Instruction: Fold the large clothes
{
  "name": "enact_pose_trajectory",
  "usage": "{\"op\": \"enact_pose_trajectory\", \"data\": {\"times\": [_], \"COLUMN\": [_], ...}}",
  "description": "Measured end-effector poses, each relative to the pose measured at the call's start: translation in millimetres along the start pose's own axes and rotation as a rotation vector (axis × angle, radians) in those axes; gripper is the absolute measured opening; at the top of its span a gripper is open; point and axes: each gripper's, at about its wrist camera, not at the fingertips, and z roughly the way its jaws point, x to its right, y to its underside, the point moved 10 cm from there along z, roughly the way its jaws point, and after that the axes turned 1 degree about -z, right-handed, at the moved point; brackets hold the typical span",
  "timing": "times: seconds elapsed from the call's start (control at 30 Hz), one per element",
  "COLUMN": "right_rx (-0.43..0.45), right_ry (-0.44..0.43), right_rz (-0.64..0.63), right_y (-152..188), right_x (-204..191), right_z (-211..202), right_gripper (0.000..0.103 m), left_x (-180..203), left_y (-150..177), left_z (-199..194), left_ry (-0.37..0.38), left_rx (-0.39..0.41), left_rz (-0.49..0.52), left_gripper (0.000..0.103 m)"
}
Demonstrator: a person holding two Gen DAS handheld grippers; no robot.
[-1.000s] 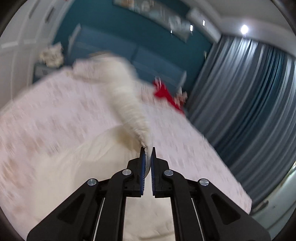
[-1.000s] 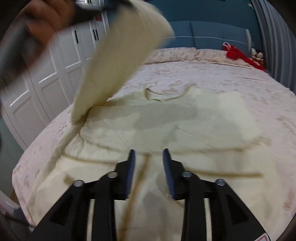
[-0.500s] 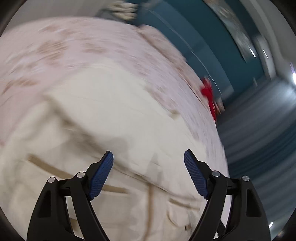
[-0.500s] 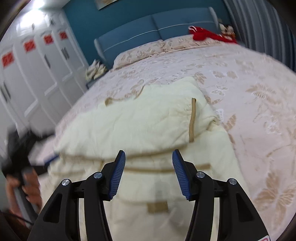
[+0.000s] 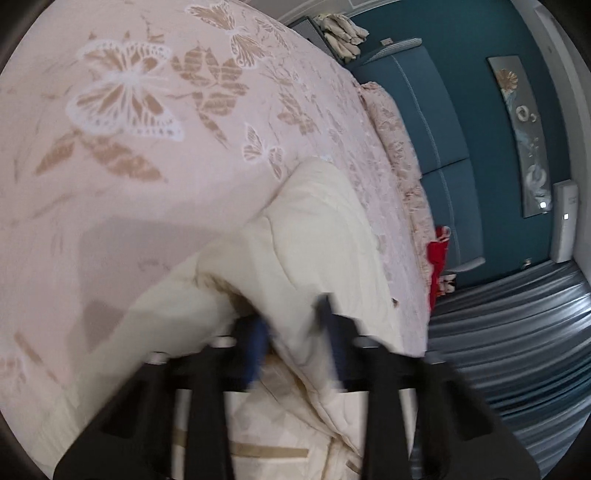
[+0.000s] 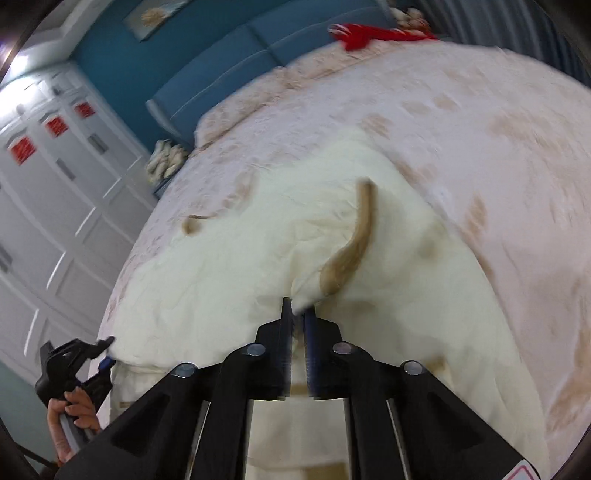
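A large cream garment [image 6: 258, 258] with tan trim lies partly folded on the bed. My right gripper [image 6: 298, 314] is shut on a folded edge of it near the front. My left gripper [image 5: 295, 332] is at the garment's [image 5: 314, 240] left edge, its blurred jaws standing on either side of a thick fold with cloth between them. The left gripper also shows in the right wrist view [image 6: 101, 354], at the garment's left corner.
The bed [image 6: 480, 110] has a pink floral cover [image 5: 129, 110]. Pillows [image 5: 391, 122] and a blue headboard [image 6: 240, 66] are at the far end, with a red item [image 6: 369, 31] there. White wardrobes [image 6: 44, 184] stand left and grey curtains [image 5: 517, 332] right.
The left gripper let go of the raised part, which dropped onto the pile, then moved to the garment's left edge and narrowed around a fold. The right gripper closed on the front fold.
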Motion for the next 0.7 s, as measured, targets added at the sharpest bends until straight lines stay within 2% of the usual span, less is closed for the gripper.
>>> {"op": "enact_pose_trajectory", "data": {"times": [0.07,0.13,0.17,0.2,0.23,0.3,0.33,0.37,0.4,0.6,0.67,0.7], "right_rx": [0.101,0.215,0.261,0.271,0.233,0.113,0.065,0.005,-0.019,-0.101,-0.090,-0.070], "right_ry": [-0.075,-0.149,-0.175,-0.165,-0.110,0.003,0.037,0.071,0.083,0.097,0.112,0.135], "right_rz": [-0.062,-0.113,-0.148,-0.172,-0.192,-0.168,-0.154,-0.138,-0.128,-0.066,-0.060,-0.064], "right_y": [-31,-61,-72,-73,-65,-39,-28,-13,-4,23,23,22], "right_x": [-32,-62,-73,-72,-60,-21,-7,10,18,40,40,41], "right_z": [-28,-65,-81,-83,-68,-24,-7,12,19,42,37,29], "right_gripper": [0.005,0.004,0.004,0.004,0.004,0.004,0.004,0.004,0.004,0.008,0.016,0.026], "left_x": [7,26,31,35,36,23,6,-7,-15,-24,-23,-22], "left_y": [-9,-19,-20,-20,-15,-5,5,11,15,22,27,27], "left_z": [-11,-36,-44,-51,-54,-36,-15,-4,2,10,9,9], "left_ry": [0.008,0.036,0.051,0.064,0.064,-0.026,-0.087,-0.111,-0.120,-0.143,-0.151,-0.153], "left_rx": [0.043,0.129,0.155,0.173,0.187,0.175,0.126,0.100,0.087,0.095,0.099,0.101], "left_rz": [0.020,0.089,0.113,0.133,0.158,0.221,0.233,0.217,0.207,0.256,0.275,0.281], "left_gripper": [0.007,0.007,0.006,0.007,0.006,0.006,0.006,0.006,0.006,0.007,0.007,0.008]}}
